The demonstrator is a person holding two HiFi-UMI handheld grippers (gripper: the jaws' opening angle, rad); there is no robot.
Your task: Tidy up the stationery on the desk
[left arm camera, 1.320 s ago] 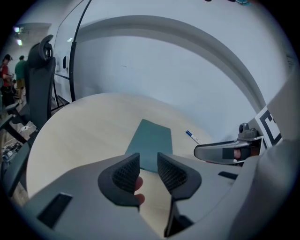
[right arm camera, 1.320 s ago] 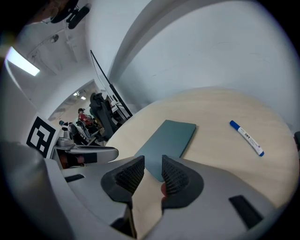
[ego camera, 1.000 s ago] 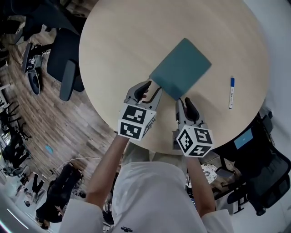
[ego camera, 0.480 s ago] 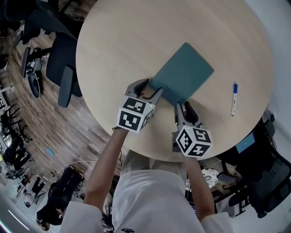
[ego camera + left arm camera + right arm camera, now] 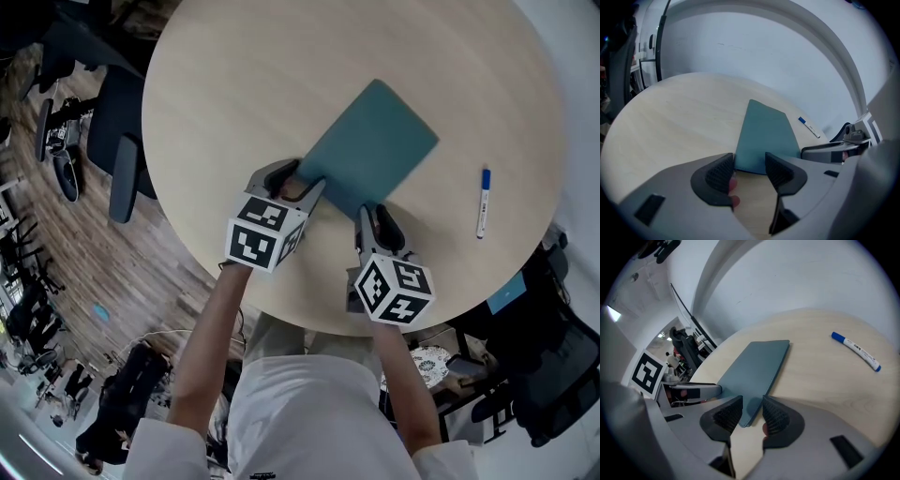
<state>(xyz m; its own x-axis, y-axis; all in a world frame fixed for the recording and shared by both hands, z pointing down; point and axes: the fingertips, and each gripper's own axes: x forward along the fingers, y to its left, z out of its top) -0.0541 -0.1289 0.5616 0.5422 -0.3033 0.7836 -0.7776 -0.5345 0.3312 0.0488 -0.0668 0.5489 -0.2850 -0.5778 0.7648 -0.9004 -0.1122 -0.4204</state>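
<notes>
The teal notebook [image 5: 370, 145] lies flat on the round pale-wood desk [image 5: 281, 75], right of centre in the head view and turned at an angle, one corner aimed down toward the person. Both grippers are at that near end. The left gripper [image 5: 302, 178] sits at the notebook's lower-left corner. Its jaws have just been opening and now stand wide, and in the left gripper view the notebook's [image 5: 764, 136] near edge shows in the gap of the gripper [image 5: 749, 169] with neither pad pressing on it. The right gripper [image 5: 373, 212] is at the bottom corner. Its jaws have just been opening too, and in the right gripper view that corner of the notebook [image 5: 754, 364] sits in the gap of the gripper [image 5: 752, 413], clear space either side, nothing clamped.

Further right, well apart from the notebook, a white pen [image 5: 482, 202] with a blue cap lies near the desk's right edge. Off the desk at the upper left, a dark office chair [image 5: 127, 141] stands on the wood-plank floor [image 5: 141, 272].
</notes>
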